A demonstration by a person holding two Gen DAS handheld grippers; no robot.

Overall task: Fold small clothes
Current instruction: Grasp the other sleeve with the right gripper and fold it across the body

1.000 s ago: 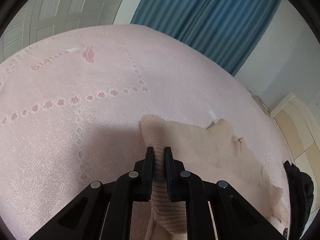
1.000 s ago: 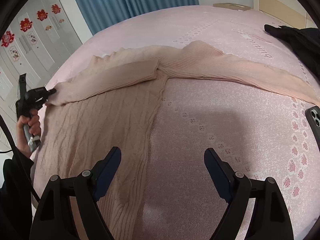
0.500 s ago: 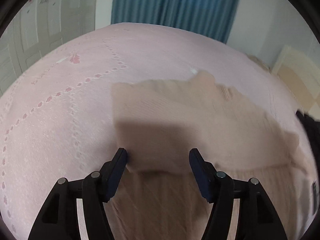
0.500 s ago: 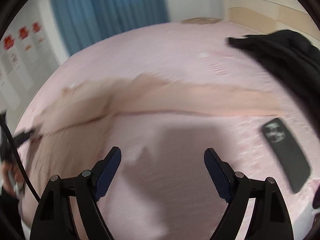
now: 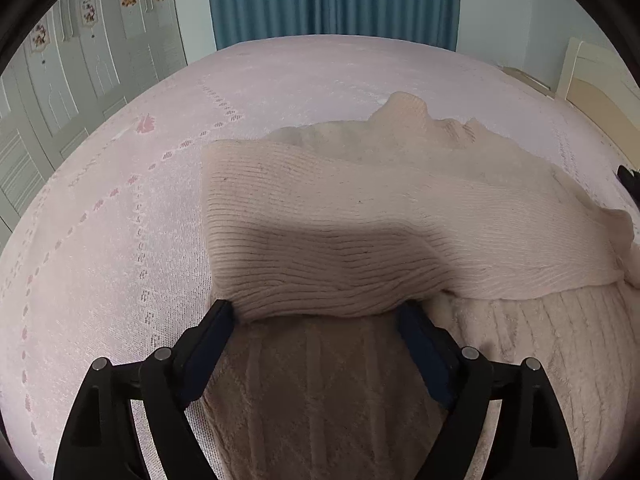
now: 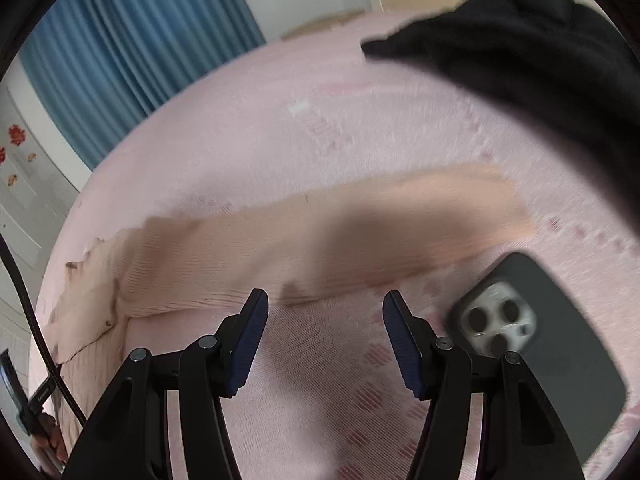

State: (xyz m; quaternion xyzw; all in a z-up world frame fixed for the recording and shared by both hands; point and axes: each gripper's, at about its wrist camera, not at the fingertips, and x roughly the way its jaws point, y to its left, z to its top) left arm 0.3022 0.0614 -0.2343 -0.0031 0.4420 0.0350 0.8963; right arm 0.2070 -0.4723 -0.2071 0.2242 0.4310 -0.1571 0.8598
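Observation:
A beige knit sweater lies flat on the pink bedspread (image 5: 120, 240). In the left wrist view one ribbed sleeve (image 5: 340, 240) is folded across the cable-knit body (image 5: 320, 380). My left gripper (image 5: 316, 312) hovers at that sleeve's near edge, its jaws opening wide and not pressing the knit. In the blurred right wrist view the other sleeve (image 6: 360, 232) stretches out straight to the right. My right gripper (image 6: 325, 300) is just short of its near edge, jaws closing, with only bedspread between them.
A dark phone (image 6: 540, 340) lies face down to the right of the right gripper. A black garment (image 6: 520, 52) sits at the far right. A hand (image 6: 48, 436) and a cable show at lower left. Blue curtains (image 5: 332, 0) and a headboard (image 5: 600, 96) stand beyond the bed.
The left gripper let go of the sleeve cuff and opened; the sleeve now lies across the body. The right gripper swung right to the outstretched sleeve and its jaws narrowed.

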